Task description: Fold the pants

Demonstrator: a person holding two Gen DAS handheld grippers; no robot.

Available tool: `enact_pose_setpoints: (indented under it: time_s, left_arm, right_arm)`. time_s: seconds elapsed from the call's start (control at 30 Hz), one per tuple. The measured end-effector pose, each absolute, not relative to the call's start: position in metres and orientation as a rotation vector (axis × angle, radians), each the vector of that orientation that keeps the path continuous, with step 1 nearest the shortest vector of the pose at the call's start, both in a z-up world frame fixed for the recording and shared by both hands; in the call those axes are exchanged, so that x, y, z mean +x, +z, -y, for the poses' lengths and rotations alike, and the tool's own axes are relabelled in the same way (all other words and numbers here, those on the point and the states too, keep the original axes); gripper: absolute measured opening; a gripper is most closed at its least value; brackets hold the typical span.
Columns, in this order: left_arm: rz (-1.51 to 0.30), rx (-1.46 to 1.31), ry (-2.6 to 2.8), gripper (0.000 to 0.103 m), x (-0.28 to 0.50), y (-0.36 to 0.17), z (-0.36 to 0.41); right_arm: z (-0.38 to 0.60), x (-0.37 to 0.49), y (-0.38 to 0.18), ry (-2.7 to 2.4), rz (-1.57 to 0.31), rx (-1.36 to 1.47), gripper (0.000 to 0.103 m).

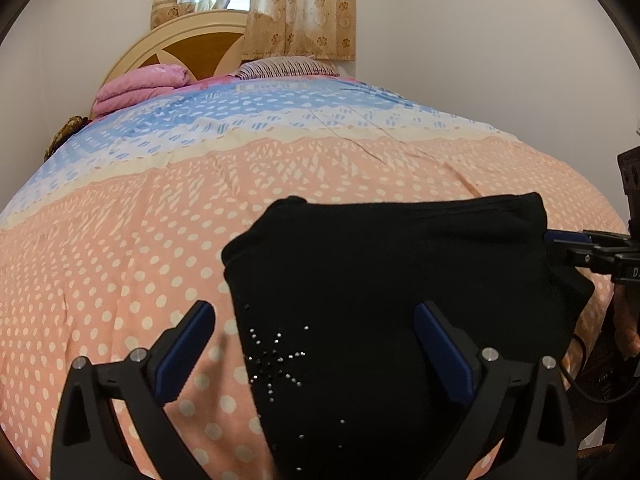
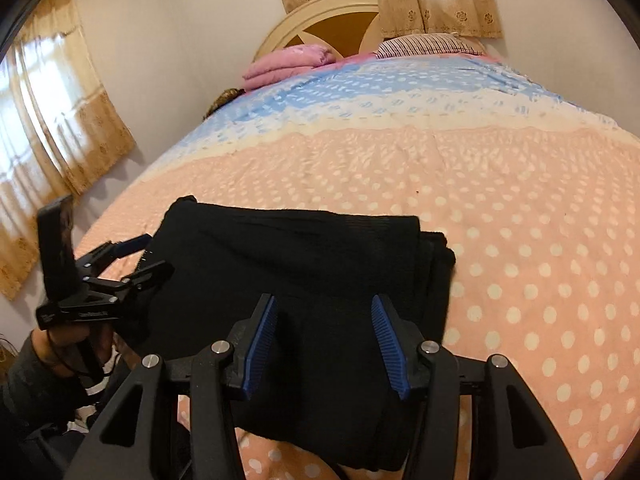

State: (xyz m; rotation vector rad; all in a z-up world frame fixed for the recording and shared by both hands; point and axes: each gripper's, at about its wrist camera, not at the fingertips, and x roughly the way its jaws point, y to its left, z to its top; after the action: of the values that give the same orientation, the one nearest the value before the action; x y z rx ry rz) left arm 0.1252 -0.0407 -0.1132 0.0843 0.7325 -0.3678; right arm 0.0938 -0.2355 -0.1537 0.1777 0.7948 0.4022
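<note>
The black pants (image 1: 392, 280) lie folded into a compact stack on the pink dotted bedspread (image 1: 120, 240), with a rhinestone star on the near left part. My left gripper (image 1: 316, 344) is open, its blue-padded fingers (image 1: 188, 352) straddling the pants' left edge just above the fabric. In the right wrist view the pants (image 2: 296, 264) lie in front of my right gripper (image 2: 324, 340), which is open above the stack's near edge. The left gripper also shows there (image 2: 136, 256) at the pants' left side. The right gripper shows at the left wrist view's right edge (image 1: 568, 244).
The bed runs back to a round wooden headboard (image 2: 332, 20). A folded pink blanket (image 2: 288, 62) and a striped pillow (image 2: 424, 46) lie at the head. Curtains (image 2: 56, 120) hang on the left wall and behind the headboard.
</note>
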Motion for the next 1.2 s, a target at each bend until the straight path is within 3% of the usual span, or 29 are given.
enact_pose_setpoints:
  time_s: [0.53,0.6,1.2]
  left_arm:
    - [-0.706,0.004,-0.323,0.103,0.113,-0.116,-0.008]
    - [-0.727,-0.017,-0.346,0.103,0.118,-0.12,-0.009]
    - [-0.798,-0.051,-0.382,0.103,0.14,-0.132,0.011]
  right_arm:
    - [0.257,0.07,-0.145,0.36,-0.737,0.229,0.055]
    - [0.263,0.073,-0.147,0.325,-0.75,0.25,0.059]
    - [0.281,0.09,-0.183,0.322,-0.836,0.415,0.06]
